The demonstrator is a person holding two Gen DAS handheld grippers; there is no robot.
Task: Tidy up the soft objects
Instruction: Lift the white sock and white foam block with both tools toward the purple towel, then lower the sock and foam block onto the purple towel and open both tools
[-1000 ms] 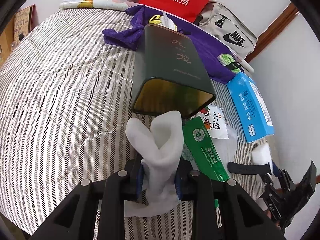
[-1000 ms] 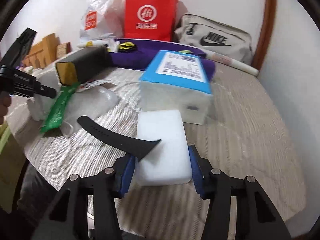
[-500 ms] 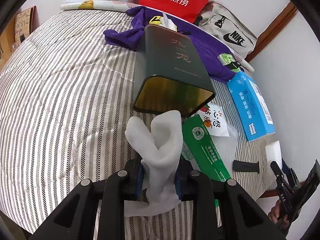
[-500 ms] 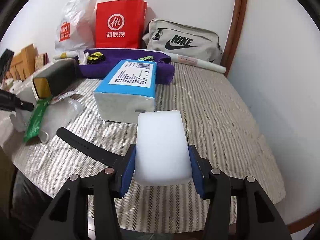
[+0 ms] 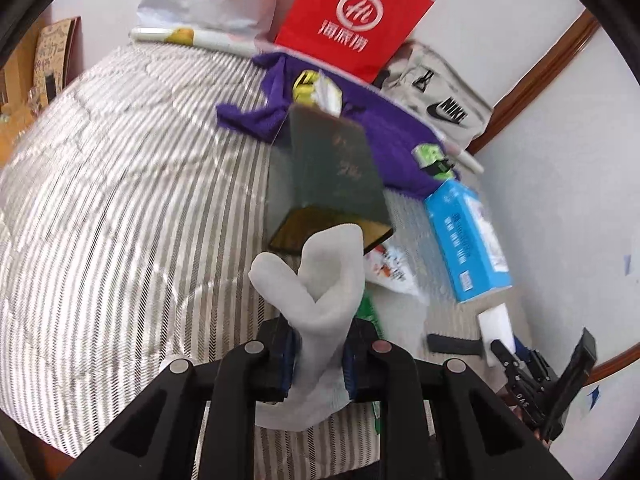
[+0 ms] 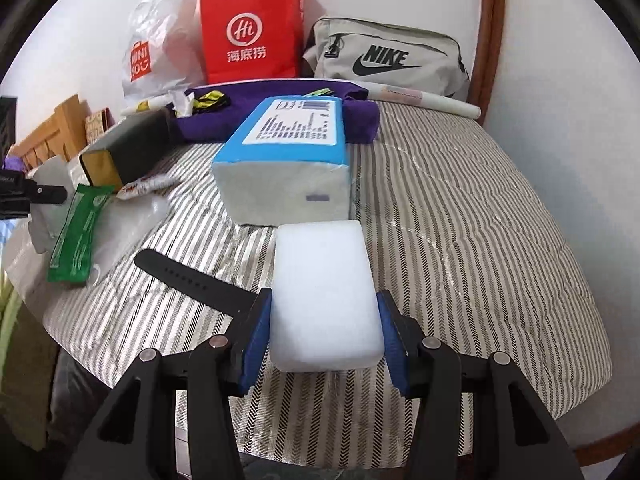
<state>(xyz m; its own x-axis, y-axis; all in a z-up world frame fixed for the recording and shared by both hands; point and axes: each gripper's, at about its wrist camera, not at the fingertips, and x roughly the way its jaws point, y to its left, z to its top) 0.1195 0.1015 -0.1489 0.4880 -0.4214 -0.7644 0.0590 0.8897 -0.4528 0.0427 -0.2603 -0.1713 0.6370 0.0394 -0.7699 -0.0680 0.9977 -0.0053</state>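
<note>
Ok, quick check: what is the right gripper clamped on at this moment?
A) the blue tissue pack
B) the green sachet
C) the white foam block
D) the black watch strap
C: in the right wrist view the right gripper has its blue pads pressed against both sides of the white foam block, while the black watch strap lies on the striped bedcover beside it.

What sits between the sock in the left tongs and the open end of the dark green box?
Nothing visible. The white sock is clamped in the left tongs, its upper end overlapping the gold-lined opening of the dark green box in this view.
</note>
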